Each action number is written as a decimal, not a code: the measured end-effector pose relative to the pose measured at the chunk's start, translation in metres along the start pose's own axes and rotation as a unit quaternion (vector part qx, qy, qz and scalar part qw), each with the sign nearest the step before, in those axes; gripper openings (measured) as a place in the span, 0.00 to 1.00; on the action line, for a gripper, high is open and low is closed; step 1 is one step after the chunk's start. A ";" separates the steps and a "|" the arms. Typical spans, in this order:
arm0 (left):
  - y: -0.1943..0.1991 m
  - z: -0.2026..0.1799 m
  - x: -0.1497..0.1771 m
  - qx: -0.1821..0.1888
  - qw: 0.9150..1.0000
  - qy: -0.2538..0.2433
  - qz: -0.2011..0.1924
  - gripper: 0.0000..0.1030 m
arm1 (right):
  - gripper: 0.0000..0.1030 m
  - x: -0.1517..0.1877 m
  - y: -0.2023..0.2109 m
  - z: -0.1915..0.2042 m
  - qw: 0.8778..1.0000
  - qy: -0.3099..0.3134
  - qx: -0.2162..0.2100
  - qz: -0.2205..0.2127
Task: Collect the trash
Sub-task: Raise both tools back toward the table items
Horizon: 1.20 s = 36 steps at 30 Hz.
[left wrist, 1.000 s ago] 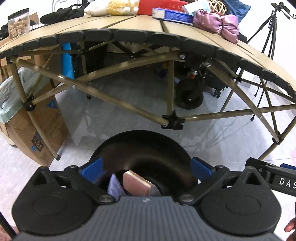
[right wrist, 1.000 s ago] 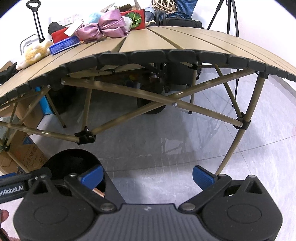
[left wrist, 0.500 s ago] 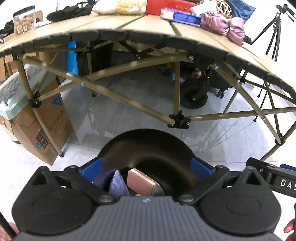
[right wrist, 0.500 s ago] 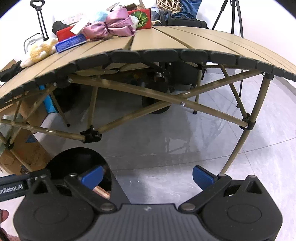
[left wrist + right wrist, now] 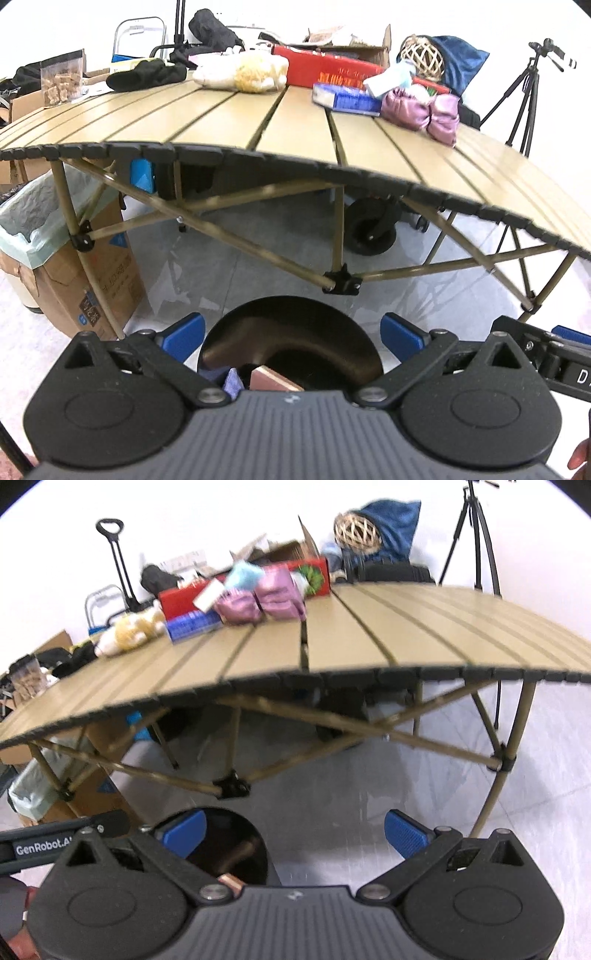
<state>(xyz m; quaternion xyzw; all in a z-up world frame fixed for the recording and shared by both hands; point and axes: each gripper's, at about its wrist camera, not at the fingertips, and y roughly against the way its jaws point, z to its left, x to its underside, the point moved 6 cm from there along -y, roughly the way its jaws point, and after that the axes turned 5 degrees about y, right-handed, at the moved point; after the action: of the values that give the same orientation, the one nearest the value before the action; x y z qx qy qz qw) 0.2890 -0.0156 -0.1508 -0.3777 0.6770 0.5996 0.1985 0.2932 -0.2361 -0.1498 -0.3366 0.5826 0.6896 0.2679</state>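
Note:
A round black bin [image 5: 291, 332] stands on the floor right below my left gripper [image 5: 291, 334], which is open and empty above it. Inside the bin lie a pink flat piece [image 5: 271, 379] and a purple-blue wrapper [image 5: 232, 380]. My right gripper [image 5: 293, 830] is open and empty; the bin [image 5: 236, 845] shows at its lower left. The slatted tan table [image 5: 295, 122] lies ahead, bare along its near edge.
At the table's far side lie a pink cloth bundle [image 5: 421, 110], a blue box [image 5: 347, 98], a red box [image 5: 328, 70], a yellow-white plush [image 5: 243, 74] and a black cloth [image 5: 147, 74]. A lined cardboard box [image 5: 55, 243] stands at the left. A tripod [image 5: 524, 96] stands at the right.
Both grippers have risen and tilted up: the tabletop now shows from above instead of from beneath. The bin stays under the left gripper. Both jaws remain open.

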 end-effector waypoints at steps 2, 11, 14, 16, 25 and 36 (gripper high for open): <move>0.009 0.001 -0.004 0.000 1.000 -0.002 -0.014 1.00 | 1.00 -0.004 0.008 0.002 1.000 0.005 -0.005 -0.014; 0.042 0.003 -0.026 -0.010 0.995 -0.023 -0.096 1.00 | 1.00 -0.023 0.043 0.010 0.995 0.023 -0.025 -0.089; 0.050 0.001 -0.035 -0.015 0.992 -0.030 -0.123 1.00 | 1.00 -0.033 0.052 0.012 0.992 0.032 -0.026 -0.118; 0.055 -0.001 -0.043 -0.015 0.989 -0.032 -0.141 1.00 | 1.00 -0.040 0.055 0.014 0.990 0.036 -0.031 -0.133; 0.053 -0.007 -0.081 0.001 0.986 -0.016 -0.165 1.00 | 1.00 -0.076 0.047 0.021 0.985 0.051 -0.014 -0.164; 0.027 -0.017 -0.130 0.004 0.984 -0.022 -0.180 1.00 | 1.00 -0.112 0.016 0.025 0.983 0.058 -0.002 -0.173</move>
<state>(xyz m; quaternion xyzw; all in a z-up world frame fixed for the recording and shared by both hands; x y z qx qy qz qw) 0.3552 0.0033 -0.0356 -0.4793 0.5962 0.5595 0.3190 0.3473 -0.2116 -0.0504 -0.4724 0.5285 0.6133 0.3486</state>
